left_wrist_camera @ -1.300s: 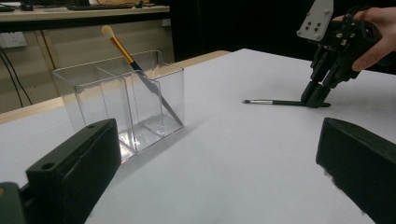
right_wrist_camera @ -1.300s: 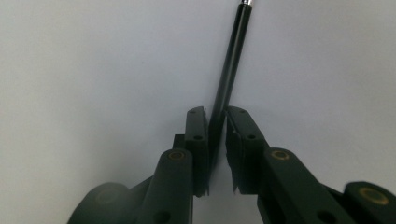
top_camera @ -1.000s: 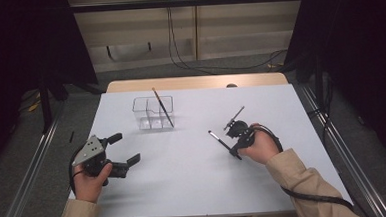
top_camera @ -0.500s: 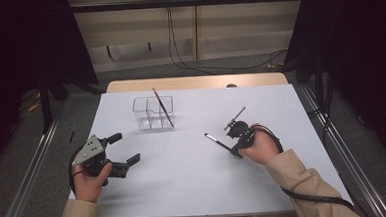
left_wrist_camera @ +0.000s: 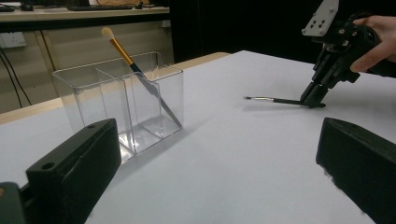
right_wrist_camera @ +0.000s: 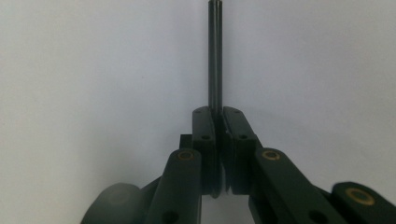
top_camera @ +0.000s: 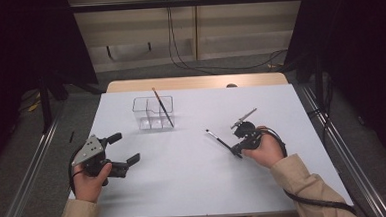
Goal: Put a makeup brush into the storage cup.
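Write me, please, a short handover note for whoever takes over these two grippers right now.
Right gripper: shut on a thin dark brush, low over the white table, right of the middle; the brush sticks out toward the clear organizer.
Left gripper: open, holding nothing, near the table's left edge.
Done: one gold-handled brush already leans in the organizer.
Left: probably lift the dark brush, carry it over and drop it into a compartment.
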